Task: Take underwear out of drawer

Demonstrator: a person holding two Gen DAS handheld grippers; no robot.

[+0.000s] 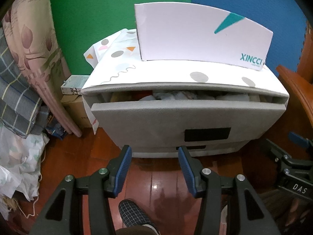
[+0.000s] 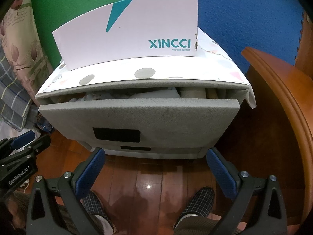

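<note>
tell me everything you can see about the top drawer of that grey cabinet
The top drawer has a wide grey front panel with a pebbly, leather-like surface and a black rectangular patch low on its face. It is pulled partly open, leaving a gap under the cabinet top. Crumpled pale clothes fill that gap; which are underwear is unclear. A lower drawer sits beneath it. Both grippers, left and right, hang open in front, not touching it.
</note>
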